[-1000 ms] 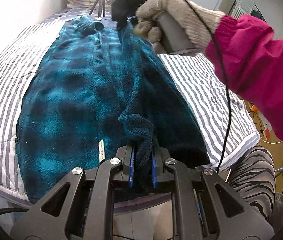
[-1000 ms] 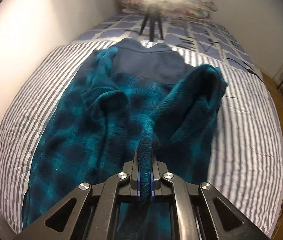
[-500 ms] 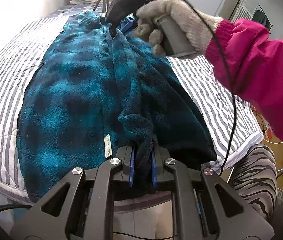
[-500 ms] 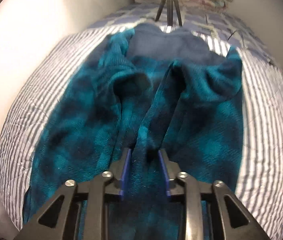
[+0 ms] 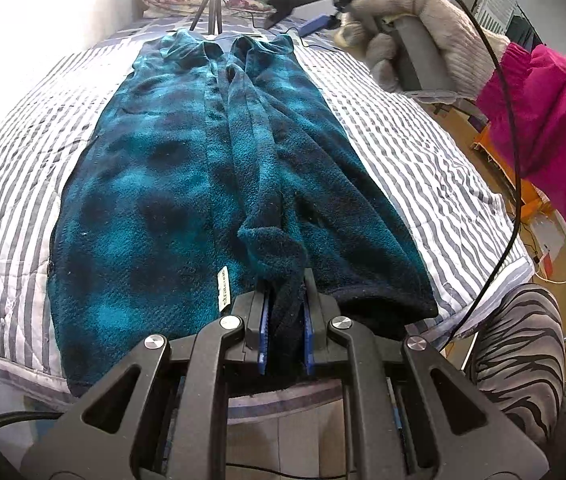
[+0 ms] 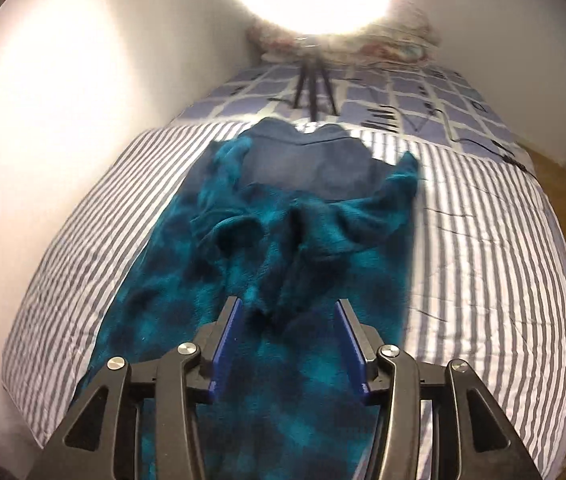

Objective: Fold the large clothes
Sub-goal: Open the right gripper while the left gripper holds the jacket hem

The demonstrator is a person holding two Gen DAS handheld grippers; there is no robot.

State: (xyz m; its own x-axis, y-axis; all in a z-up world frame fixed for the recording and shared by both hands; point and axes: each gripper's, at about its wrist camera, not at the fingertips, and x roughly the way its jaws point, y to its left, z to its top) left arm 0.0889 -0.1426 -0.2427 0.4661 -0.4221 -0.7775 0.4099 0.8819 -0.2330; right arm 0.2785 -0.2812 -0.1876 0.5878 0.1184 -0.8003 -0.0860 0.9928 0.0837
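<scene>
Right gripper point(image 6: 287, 344), a second ago clamped on the teal fleece robe point(image 5: 171, 184), now opening, nothing between; fold laid toward 12 o'clock, left gripper point(image 5: 285, 332) still pinching hem.

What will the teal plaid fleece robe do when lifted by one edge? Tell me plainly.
The teal plaid fleece robe will probably flop and drape: it already bunches in soft folds where the left tongs pinch it. Its fuzzy pile should grip rather than slip. Spread along the striped bed cover, it looks bulky, so expect sagging weight.
</scene>
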